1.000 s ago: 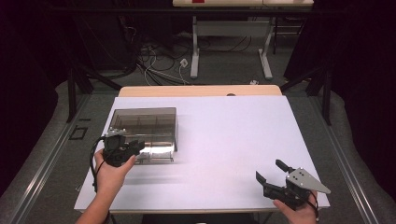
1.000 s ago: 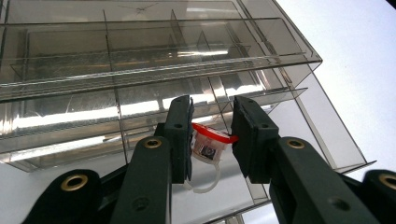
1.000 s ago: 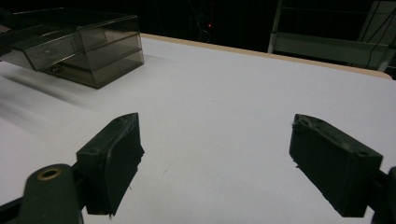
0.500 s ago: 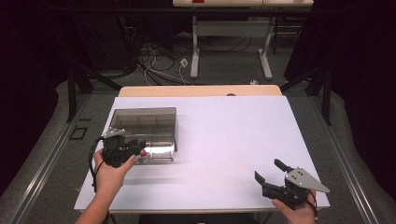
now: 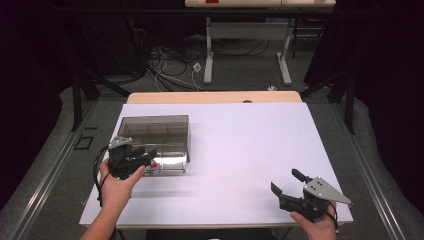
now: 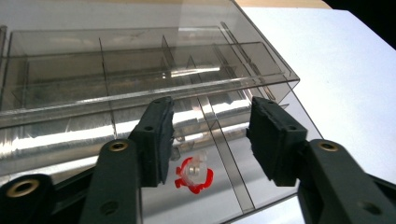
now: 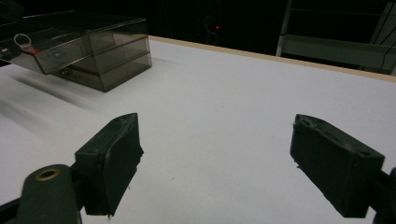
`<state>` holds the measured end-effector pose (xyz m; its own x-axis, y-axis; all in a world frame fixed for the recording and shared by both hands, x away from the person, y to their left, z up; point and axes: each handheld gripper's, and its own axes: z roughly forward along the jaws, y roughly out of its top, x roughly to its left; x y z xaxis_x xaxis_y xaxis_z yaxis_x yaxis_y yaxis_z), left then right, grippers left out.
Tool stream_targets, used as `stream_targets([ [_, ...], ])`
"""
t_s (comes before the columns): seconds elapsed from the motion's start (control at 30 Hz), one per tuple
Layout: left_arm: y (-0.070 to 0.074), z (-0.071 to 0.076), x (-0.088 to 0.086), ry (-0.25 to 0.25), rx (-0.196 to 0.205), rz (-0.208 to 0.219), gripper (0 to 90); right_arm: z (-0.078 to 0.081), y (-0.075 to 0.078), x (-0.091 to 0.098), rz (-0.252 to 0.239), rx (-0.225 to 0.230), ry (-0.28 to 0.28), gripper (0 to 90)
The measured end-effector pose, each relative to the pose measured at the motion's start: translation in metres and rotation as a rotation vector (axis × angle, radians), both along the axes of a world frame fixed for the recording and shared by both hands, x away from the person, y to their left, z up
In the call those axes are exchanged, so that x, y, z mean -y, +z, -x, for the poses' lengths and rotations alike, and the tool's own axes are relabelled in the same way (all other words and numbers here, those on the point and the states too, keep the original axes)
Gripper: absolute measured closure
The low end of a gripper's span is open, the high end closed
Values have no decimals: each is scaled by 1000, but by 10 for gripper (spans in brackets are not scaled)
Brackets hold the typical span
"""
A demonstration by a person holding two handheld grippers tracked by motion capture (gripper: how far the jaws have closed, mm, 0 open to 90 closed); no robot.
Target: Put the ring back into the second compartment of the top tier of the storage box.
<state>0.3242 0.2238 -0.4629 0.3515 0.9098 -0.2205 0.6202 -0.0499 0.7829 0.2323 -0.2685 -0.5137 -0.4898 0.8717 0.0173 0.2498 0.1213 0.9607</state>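
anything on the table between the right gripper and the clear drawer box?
Nothing. In the high view, only bare white table lies between the right gripper and the drawer box; the right gripper view shows the same.

Drawer box (image 5: 156, 135) blocks left; table (image 5: 260, 150) elsewhere open.

Smoky clear drawer box (image 5: 159, 131) on table's left, drawer (image 6: 140, 140) pulled out

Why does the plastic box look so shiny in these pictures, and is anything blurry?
In the left gripper view, bright streaks of glare run across the clear drawer unit, though the small red-and-white object inside stays sharp. In the high view, a white glint sits on the drawer front, and the room beyond the table is dim. In the right gripper view, the table's left edge looks smeared.
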Motion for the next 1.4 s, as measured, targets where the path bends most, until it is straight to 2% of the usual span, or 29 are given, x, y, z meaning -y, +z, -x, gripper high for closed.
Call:
stream_targets([
  [0.13,1,2,-1,-1,25,22,442,0,-1,-1,6,-3,13,156],
  [0.27,2,2,-1,-10,39,18,408,3,0,1,3,-2,7,156],
  [0.33,3,2,1,-25,64,3,388,4,0,2,7,3,7,156],
  [0.5,4,4,3,-47,96,-21,350,5,-1,3,2,-2,0,156],
  [0.6,6,7,6,-59,146,-57,330,5,-2,3,3,-6,0,156],
  [0.7,7,8,7,-70,168,-60,317,5,-2,4,11,-6,0,156],
  [0.8,8,11,8,-90,194,-45,309,6,-3,4,7,-8,-6,156],
  [1.0,13,22,12,-119,193,-12,280,6,-3,5,6,-14,-8,155],
  [1.1,15,26,13,-132,202,-10,267,5,-3,4,4,-16,-4,155],
  [1.17,17,29,14,-135,201,9,218,4,-3,4,3,-10,1,155],
  [1.4,22,36,13,-162,210,9,144,6,-2,5,-3,-5,-13,155],
])
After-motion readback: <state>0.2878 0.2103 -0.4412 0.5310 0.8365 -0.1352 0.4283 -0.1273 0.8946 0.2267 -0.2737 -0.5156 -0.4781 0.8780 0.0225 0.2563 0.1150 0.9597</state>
